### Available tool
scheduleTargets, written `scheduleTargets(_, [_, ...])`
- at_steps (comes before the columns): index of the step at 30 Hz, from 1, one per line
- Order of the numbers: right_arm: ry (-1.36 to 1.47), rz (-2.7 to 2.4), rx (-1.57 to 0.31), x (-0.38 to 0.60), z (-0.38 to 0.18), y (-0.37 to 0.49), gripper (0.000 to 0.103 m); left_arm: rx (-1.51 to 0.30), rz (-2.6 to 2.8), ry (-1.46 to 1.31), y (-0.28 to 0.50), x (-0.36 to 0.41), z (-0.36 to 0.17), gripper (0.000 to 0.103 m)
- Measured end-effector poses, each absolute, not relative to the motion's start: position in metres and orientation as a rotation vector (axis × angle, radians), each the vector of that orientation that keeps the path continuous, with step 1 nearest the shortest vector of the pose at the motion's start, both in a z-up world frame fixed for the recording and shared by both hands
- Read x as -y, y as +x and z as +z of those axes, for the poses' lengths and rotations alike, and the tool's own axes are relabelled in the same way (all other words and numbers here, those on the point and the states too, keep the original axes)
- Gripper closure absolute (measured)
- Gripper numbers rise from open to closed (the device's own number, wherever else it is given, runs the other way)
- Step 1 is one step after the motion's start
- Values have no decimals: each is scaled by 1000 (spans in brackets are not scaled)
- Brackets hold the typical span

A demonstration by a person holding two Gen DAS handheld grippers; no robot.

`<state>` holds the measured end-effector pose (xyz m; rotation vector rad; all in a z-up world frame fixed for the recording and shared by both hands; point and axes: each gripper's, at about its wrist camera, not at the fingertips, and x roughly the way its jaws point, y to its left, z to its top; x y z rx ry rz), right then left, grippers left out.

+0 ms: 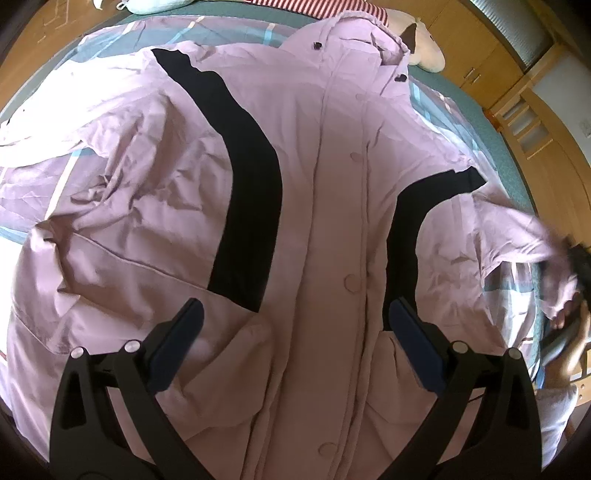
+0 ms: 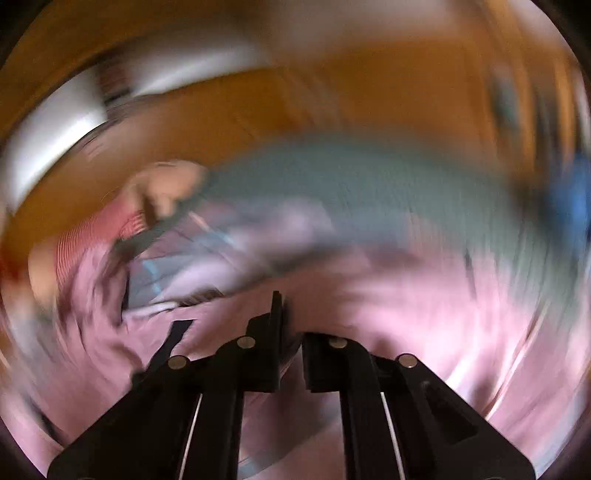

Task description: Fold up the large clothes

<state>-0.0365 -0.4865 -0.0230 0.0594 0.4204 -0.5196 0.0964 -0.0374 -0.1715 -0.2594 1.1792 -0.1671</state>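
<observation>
A large pink jacket (image 1: 332, 166) with two black stripes lies front up on the bed, snap placket down the middle and hood at the far end. My left gripper (image 1: 293, 317) is open and empty above the jacket's lower front. The right sleeve (image 1: 528, 236) is lifted at the right edge, where my right gripper (image 1: 580, 258) shows as a dark blurred shape. In the right wrist view, heavily blurred, my right gripper (image 2: 291, 328) has its jaws close together with pink jacket fabric (image 2: 406, 314) between and around them.
The bed has a teal sheet (image 1: 476, 107) and a plaid cover (image 1: 229, 29). A stuffed toy (image 1: 424, 44) and a red-striped item (image 1: 314, 4) lie at its head. Wooden cupboards (image 1: 517, 92) stand at the right. A person's hand (image 1: 569, 317) shows at the right edge.
</observation>
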Motion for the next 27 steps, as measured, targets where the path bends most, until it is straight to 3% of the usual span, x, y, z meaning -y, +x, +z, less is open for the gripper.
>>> scheduleTargets(4, [-137,-159,-450,360,-28,-28,94,-1177,-96,-307,103,13,-167,2])
scheduleTargets(11, [-516,364,-853,200,-128,-20,94,-1167,107,-534,102,-45,-177,2])
scheduleTargets(13, [-542,432,-891,191,-132,-25,80,-1164,105,-551,101,-49,-176,2])
scheduleTargets(14, [-545,457,-895,190,-130,-25,51,-1162,103,-542,100,-48,-175,2])
scheduleTargets(15, [-534,498,-870,189,-120,-26,31,-1162,101,-531,99,-47,-174,2])
scheduleTargets(23, [-307,614,-715,227,-47,-49,25,-1177,81,-475,106,-37,-177,2])
scheduleTargets(26, [21,331,-667,294,-32,-9,8,-1179,71,-466,106,-35,-177,2])
scheduleTargets(27, [105,258,-678,315,-35,-4,6,-1179,67,-465,106,-34,-177,2])
